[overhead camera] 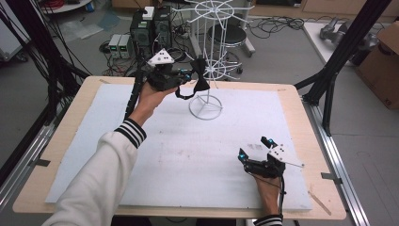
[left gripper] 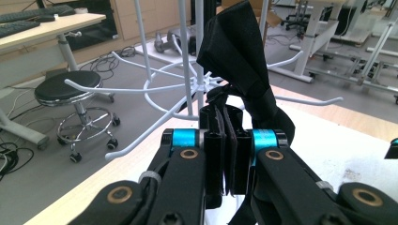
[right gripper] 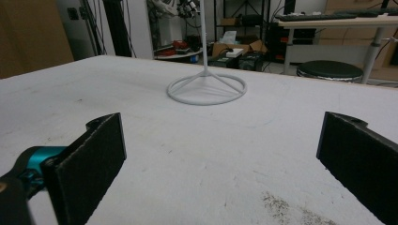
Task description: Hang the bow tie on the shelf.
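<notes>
A black bow tie (overhead camera: 199,74) with a looped strap hangs in the air at the far middle of the table. My left gripper (overhead camera: 189,76) is shut on it, right beside the white wire hanger stand (overhead camera: 210,47). In the left gripper view the jaws (left gripper: 225,122) pinch the strap, and the bow tie (left gripper: 239,51) rises above them in front of the stand's hooked arms (left gripper: 155,86). My right gripper (overhead camera: 254,147) rests low at the front right of the white board, open. The right gripper view shows its fingers (right gripper: 96,157) wide apart with nothing between them, facing the stand's ring base (right gripper: 206,89).
A white board (overhead camera: 141,155) covers most of the wooden table (overhead camera: 301,122). The stand's ring base (overhead camera: 205,106) sits at the board's far middle. Beyond the far edge are a black stool (overhead camera: 227,34), computers (overhead camera: 150,26) and cables on the floor.
</notes>
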Demonstrator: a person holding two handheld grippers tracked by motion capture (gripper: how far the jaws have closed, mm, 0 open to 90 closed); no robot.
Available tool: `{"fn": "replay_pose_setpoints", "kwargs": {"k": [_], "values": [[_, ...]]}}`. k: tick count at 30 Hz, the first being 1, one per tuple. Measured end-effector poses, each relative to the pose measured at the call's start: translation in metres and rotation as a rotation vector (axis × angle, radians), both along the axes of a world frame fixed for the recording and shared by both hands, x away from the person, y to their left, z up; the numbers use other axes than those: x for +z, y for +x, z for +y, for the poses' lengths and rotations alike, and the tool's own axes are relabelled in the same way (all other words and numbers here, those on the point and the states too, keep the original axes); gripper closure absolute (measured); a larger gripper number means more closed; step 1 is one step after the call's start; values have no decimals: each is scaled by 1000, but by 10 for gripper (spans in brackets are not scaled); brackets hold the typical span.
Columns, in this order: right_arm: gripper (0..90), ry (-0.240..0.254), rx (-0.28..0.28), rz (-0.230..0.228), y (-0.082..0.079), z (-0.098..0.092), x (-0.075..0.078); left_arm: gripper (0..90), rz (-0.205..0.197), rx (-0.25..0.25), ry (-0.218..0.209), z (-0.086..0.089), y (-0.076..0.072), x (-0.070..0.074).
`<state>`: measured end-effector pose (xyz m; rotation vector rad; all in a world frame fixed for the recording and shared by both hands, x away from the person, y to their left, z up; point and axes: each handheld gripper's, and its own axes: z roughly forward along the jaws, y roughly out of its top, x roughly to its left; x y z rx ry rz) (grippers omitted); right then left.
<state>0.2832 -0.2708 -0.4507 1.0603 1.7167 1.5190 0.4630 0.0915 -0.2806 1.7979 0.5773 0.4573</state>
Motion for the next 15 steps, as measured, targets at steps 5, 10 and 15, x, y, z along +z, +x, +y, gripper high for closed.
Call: {"fn": "replay_pose_setpoints", "kwargs": {"k": [5, 10, 15], "values": [[6, 5, 1, 4, 0, 0, 0, 874, 5, 4, 3, -3, 4, 1], [6, 8, 1, 3, 0, -1, 0, 871, 21, 3, -6, -7, 6, 1], [6, 14, 0, 8, 0, -1, 0, 870, 35, 9, -2, -8, 9, -1]]}}
